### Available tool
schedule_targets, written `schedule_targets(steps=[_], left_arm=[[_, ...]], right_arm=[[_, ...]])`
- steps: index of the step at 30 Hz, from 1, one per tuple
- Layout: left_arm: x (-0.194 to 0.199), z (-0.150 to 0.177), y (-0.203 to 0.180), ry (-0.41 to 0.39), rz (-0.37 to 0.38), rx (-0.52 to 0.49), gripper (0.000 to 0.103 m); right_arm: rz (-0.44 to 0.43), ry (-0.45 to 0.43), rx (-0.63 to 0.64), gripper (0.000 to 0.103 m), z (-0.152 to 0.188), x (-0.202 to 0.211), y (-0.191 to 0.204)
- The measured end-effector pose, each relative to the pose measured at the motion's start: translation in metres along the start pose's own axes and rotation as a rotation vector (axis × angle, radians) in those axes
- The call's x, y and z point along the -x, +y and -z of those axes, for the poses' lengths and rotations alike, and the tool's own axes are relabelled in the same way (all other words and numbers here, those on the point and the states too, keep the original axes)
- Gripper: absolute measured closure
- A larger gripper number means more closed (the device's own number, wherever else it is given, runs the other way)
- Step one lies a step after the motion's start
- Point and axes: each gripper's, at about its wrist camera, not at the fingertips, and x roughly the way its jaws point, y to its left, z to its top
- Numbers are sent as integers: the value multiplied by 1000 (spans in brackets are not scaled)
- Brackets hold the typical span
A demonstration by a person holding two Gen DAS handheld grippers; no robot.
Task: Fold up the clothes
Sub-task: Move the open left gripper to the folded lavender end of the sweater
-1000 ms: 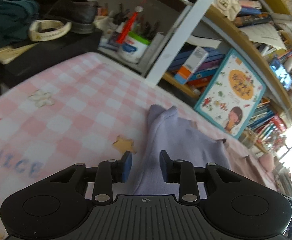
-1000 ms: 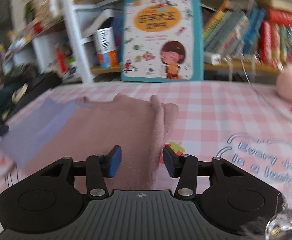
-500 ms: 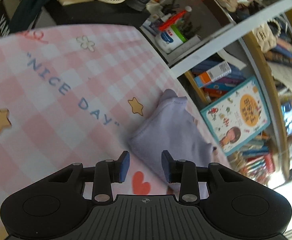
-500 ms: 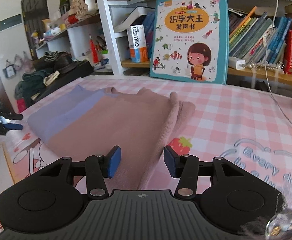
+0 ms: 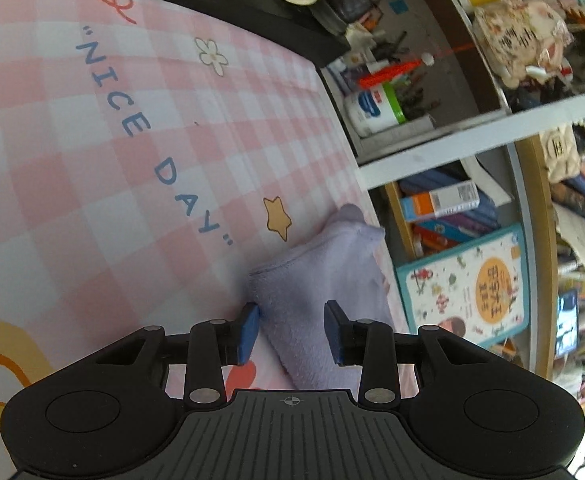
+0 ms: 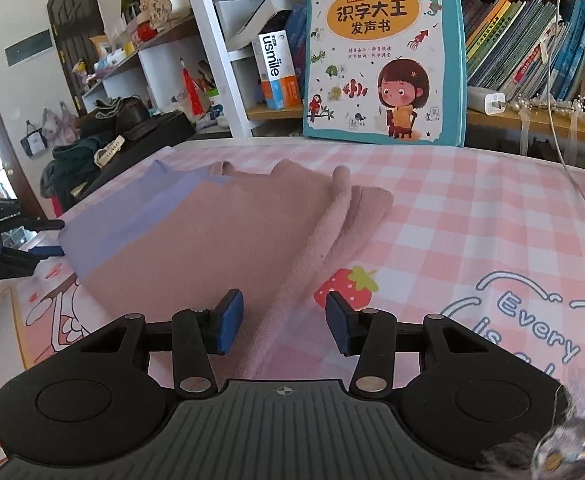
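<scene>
A knit garment, dusty pink (image 6: 220, 240) with a lavender band (image 6: 132, 216) on its left side, lies flat on the pink checked tablecloth (image 6: 472, 208). A folded pink sleeve (image 6: 344, 208) runs along its right edge. My right gripper (image 6: 284, 322) is open and empty, hovering over the garment's near right edge. My left gripper (image 5: 291, 330) is open, its jaws either side of the near corner of the lavender part (image 5: 320, 276), not closed on it. The left gripper also shows at the left edge of the right wrist view (image 6: 16, 236).
A large children's book (image 6: 384, 52) leans against the bookshelf (image 6: 532, 120) behind the table. A white shelf post (image 6: 212, 48) and a pen pot (image 5: 376, 108) stand at the back left. Dark shoes and clothes (image 6: 104, 136) lie on a black surface beyond the table's left edge.
My left gripper has swung and come in toward the lavender corner, which now sits between its open jaws. My right gripper has steadied over the pink edge, still open.
</scene>
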Motion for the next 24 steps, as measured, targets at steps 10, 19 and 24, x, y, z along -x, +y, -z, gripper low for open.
schedule_targets(steps=[10, 19, 24], left_arm=[[-1, 18, -27, -101, -41, -199, 78], [5, 44, -77, -181, -90, -574, 83], [-16, 22, -37, -73, -55, -272, 74]], right_arm=[[-4, 8, 1, 61, 3, -2, 6], [0, 8, -5, 61, 3, -2, 6], [3, 8, 0, 61, 4, -2, 8]])
